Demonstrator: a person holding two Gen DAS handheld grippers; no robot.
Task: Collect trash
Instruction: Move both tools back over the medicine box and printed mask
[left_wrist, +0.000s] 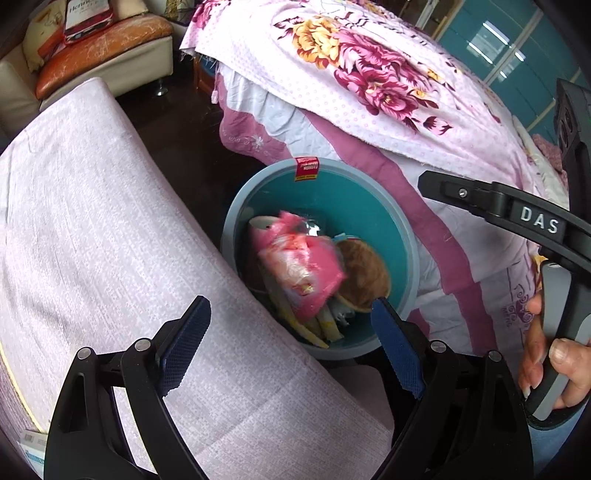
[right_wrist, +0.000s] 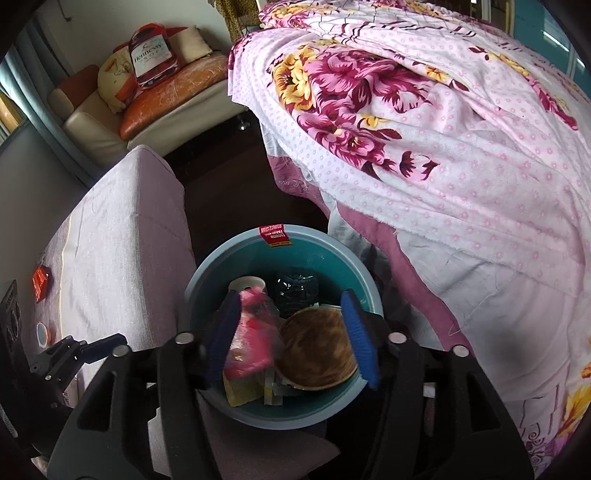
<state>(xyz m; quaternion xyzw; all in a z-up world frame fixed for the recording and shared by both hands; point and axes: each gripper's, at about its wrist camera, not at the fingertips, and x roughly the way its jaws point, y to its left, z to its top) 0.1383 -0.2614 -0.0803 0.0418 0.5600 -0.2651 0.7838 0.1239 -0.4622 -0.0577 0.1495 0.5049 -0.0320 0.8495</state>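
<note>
Your right gripper (right_wrist: 291, 332) hangs open over the bin (right_wrist: 332, 240), and the pink wrapper (right_wrist: 251, 343) lies inside. It looks light, crinkly and slippery; pinch a bunched fold.

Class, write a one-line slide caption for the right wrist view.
Open right gripper above a teal bin holding a pink wrapper.

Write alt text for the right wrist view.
The open right gripper hangs over a teal bin holding a pink wrapper, a brown bowl and other trash. A floral bedsheet lies right, a covered table left.
</note>
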